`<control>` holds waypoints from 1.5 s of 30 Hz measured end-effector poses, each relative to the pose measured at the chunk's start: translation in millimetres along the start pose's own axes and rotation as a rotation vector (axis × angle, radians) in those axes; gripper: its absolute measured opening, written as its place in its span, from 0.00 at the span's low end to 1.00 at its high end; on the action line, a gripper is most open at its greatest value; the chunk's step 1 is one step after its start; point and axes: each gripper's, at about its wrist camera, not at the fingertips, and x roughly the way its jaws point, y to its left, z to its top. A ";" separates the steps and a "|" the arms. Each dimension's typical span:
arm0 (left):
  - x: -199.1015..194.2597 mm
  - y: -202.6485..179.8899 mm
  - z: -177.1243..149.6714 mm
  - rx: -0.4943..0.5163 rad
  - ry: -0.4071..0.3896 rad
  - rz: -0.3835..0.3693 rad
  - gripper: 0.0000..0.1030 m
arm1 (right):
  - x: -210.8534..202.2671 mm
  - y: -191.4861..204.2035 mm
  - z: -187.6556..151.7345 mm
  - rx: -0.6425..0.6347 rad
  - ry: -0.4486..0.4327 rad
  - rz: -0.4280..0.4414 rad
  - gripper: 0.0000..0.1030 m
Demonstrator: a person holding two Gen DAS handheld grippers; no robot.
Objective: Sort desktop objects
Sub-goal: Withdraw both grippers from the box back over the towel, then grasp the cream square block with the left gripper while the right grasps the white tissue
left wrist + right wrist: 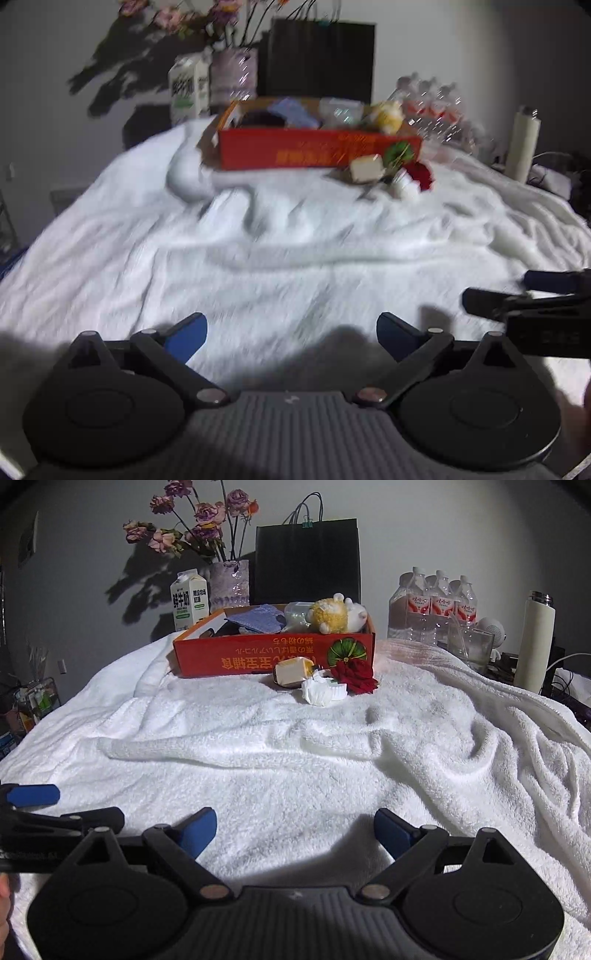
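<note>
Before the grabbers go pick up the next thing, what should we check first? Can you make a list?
1. Left gripper open and empty: ok.
2. Right gripper open and empty: ok.
3. Things still outside the red box: the red rose, crumpled white paper and a small yellowish pack lie in front of it: not ok.
4. Path over the white towel clear: ok.
5. Room left in the box: cannot tell, the plush sheep and other things already fill much of it.

Far ahead of our fingers we see a red box (273,653) holding a plush sheep (334,617); a cream block (293,672), crumpled paper (321,692) and red flower (356,675) lie touching its front
</note>
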 end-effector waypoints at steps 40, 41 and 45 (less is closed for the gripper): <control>84.4 4.5 120.5 -0.126 -0.020 -0.259 0.05 | 108.7 -43.7 96.2 0.082 -0.030 0.142 0.22; 73.5 10.1 115.4 -0.130 -0.028 -0.265 0.05 | 96.9 -41.0 91.9 0.094 -0.044 0.159 0.22; 43.6 16.8 88.5 -0.096 -0.019 -0.223 0.07 | 55.0 -30.7 67.1 0.130 -0.071 0.183 0.22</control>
